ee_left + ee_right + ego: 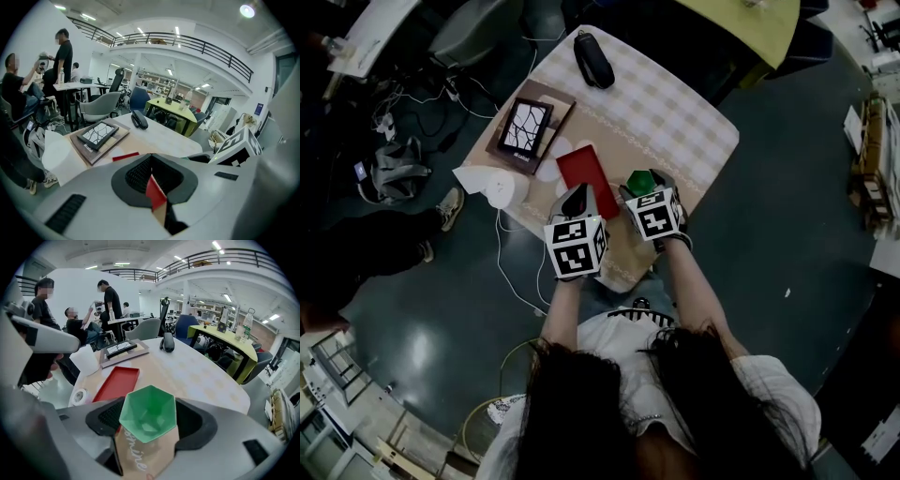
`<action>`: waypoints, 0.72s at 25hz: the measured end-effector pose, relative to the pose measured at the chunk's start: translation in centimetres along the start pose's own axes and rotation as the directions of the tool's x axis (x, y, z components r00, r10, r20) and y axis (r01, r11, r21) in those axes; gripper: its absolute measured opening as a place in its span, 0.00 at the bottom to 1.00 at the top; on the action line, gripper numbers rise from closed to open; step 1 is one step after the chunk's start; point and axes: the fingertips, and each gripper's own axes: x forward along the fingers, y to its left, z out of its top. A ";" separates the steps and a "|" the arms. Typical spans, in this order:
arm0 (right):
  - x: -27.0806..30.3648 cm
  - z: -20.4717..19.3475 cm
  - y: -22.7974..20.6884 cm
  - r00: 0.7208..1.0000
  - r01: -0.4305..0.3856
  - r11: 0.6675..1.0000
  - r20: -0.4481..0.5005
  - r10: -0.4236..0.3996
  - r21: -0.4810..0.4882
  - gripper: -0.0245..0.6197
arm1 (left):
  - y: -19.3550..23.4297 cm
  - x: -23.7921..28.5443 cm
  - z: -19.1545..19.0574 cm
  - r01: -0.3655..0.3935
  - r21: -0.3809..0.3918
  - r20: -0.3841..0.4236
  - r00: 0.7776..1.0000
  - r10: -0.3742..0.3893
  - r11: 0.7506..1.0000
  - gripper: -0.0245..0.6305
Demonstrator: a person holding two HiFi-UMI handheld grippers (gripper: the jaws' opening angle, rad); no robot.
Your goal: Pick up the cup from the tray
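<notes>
Right tongs (149, 422) are closed on the cup (148, 412), pads on both flanks just under the rim, open mouth up. Left tongs (151, 161) are pinched together with nothing in them; only a sliver of red shows through behind the tips, so they're over the near end of the tray (586, 173). The cup is off the tray, just beside its right edge and above the tan strip with lettering. Can't tell if its base is clear of the surface (197, 369). Handling guess: small, green, faceted, thin-walled, probably plastic, so light and fairly stiff but slick. Flat facets suit flat pads: grab two opposite faces, mid-height or just below the rim, not across corners. Moderate squeeze only, since too much could flex the wall or pop it out upward. Further out: a picture frame (120, 348) on its board and a black case (168, 342), both well clear of the cup.
</notes>
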 end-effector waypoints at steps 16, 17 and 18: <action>-0.6 -0.6 -0.5 0.997 -0.054 0.992 0.064 0.047 0.115 0.57 | -1.7 -1.2 -0.6 -0.008 0.024 0.015 1.000 0.008 1.000 0.05; -1.1 -0.3 -0.6 0.996 -0.052 0.993 0.081 0.043 0.110 0.58 | -1.7 -1.3 -0.5 -0.010 0.023 0.020 1.000 0.010 1.000 0.05; -1.6 0.2 -0.7 0.994 -0.050 0.993 0.100 0.039 0.109 0.58 | -1.8 -1.4 -0.5 -0.011 0.023 0.025 1.000 0.010 1.000 0.05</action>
